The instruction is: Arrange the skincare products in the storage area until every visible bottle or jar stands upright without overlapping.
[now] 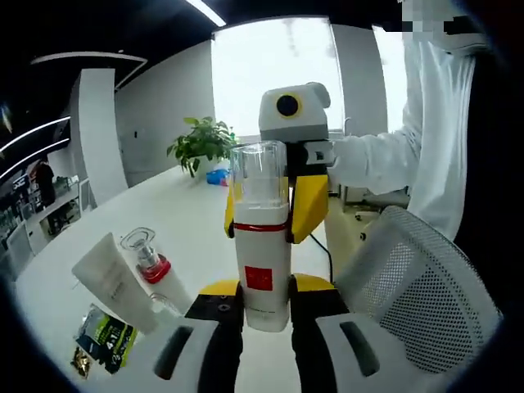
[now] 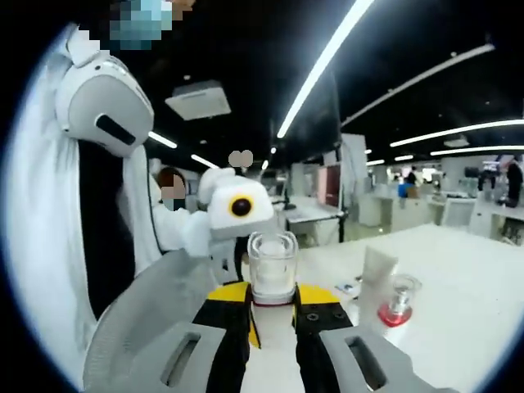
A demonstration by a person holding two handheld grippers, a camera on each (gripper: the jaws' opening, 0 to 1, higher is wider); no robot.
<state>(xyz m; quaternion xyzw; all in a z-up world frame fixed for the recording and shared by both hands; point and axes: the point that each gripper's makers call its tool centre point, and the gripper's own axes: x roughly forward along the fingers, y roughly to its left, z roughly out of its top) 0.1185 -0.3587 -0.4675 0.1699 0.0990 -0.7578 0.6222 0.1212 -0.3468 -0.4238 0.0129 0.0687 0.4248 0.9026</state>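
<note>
We see a tall white bottle (image 1: 264, 262) with a clear cap, a red band beneath it and a red square label; it stands upright in the air above the white counter (image 1: 192, 217); the left tool (image 1: 266, 315) has its jaws closed on the bottle's lower body, and the right tool (image 1: 278, 214) clasps it from the far side at the red band; in the right gripper view the same bottle (image 2: 272, 270) sits between the right tool (image 2: 274, 315) jaws, only its clear top showing; on the counter lie a white tube (image 1: 115, 282) and a small clear bottle with a red collar (image 1: 150, 260), just beside each other; a dark sachet (image 1: 102, 337) is partly cut off; labels are too small to read.
</note>
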